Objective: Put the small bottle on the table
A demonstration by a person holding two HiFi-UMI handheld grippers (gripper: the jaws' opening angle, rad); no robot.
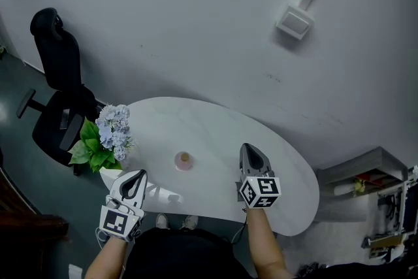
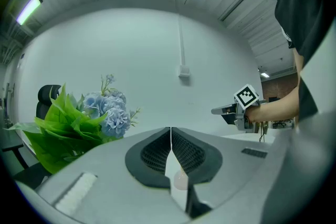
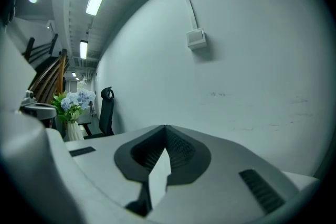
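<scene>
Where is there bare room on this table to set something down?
The far half of the table, behind the small bottle, is bare; so is the right end past the right gripper. It is crowded by the flowers.

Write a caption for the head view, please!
Small bottle standing on the white table between left gripper and right gripper, both shut.

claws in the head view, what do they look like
The left claw and right claw are pale grey tapered shells with dark textured pads; behind each sits a white cube with black square markers. The person wears a dark top.
</scene>
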